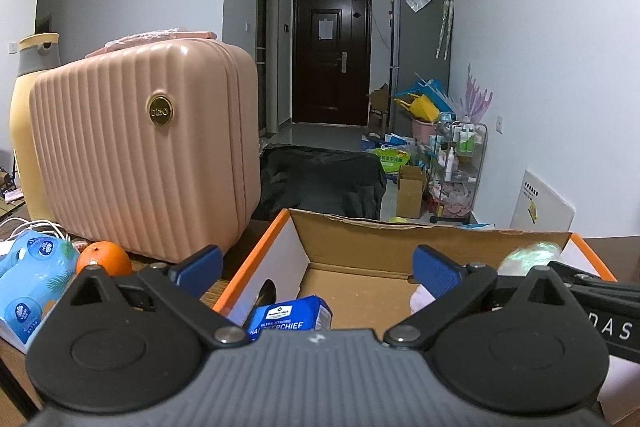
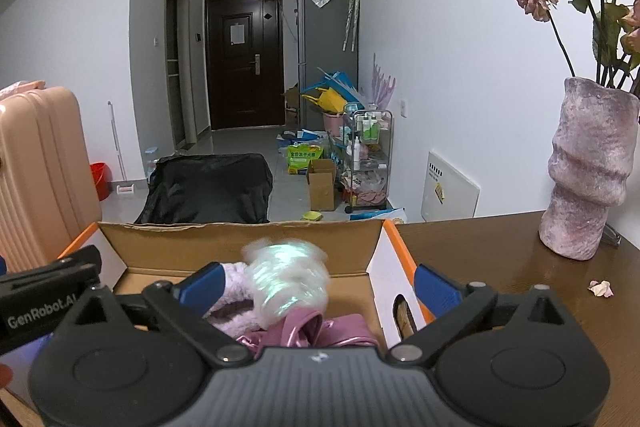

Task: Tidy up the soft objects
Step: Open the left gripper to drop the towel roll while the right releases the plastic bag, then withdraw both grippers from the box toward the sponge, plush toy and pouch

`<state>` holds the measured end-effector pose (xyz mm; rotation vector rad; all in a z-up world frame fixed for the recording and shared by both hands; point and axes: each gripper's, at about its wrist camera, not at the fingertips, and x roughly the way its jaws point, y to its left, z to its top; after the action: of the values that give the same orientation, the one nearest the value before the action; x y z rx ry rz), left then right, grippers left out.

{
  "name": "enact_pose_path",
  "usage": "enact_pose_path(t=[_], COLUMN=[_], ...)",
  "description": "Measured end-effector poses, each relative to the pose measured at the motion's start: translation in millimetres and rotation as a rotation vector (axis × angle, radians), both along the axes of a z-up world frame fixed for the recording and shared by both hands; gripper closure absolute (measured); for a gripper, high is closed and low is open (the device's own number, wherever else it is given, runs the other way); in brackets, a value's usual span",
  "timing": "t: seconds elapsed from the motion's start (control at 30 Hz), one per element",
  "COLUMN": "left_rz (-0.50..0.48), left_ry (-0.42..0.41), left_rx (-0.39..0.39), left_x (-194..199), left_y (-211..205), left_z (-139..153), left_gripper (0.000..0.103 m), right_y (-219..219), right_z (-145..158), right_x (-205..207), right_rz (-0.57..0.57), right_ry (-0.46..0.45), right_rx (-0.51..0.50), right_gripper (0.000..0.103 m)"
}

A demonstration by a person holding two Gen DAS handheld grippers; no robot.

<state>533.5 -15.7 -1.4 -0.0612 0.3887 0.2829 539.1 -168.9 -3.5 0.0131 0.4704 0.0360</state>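
Both tongs are seen spread wide above the open cardboard box [image 2: 240, 239], and nothing is gripped by either. The left tongs [image 1: 316, 267] are held over a blue handkerchief pack [image 1: 290, 315] at the box's near left. Between the right tongs [image 2: 316, 281], untouched, a blurred iridescent pouf [image 2: 286, 281] is seen above a purple plush item [image 2: 234, 291] and pink fabric [image 2: 320, 331] inside the box.

One cardboard box [image 2: 256, 241] on the bench [image 2: 500, 255]. Inside it: one blue handkerchief pack [image 1: 290, 313], one fuzzy lilac piece [image 2: 232, 289], one shiny pink item [image 2: 320, 329], one blurred iridescent bundle [image 2: 288, 285]. Beside the box: one pink suitcase [image 1: 140, 151], one orange [image 1: 104, 259], one blue tissue pack [image 1: 32, 279], one vase [image 2: 588, 171]. Tools: two, left tool [image 1: 318, 271] and right tool [image 2: 316, 285].
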Motion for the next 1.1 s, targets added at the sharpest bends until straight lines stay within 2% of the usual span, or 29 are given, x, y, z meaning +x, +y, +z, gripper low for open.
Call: enact_pose_path(t=[0.37, 1.1], left_rz=[-0.003, -0.037], left_ry=[-0.016, -0.058], left_rx=[0.004, 0.006], left_x=[-10.4, -68.1], left_y=[-1.7, -0.4], left_z=[3.2, 5.3], left_gripper=[0.0, 0.0], right_y=[-1.7, -21.1], right_z=[3.0, 4.6], right_x=[-11.2, -60.0], right_rz=[-0.002, 0.005], right_ry=[-0.001, -0.021], right_rx=[-0.006, -0.016], right_gripper=[0.002, 0.001])
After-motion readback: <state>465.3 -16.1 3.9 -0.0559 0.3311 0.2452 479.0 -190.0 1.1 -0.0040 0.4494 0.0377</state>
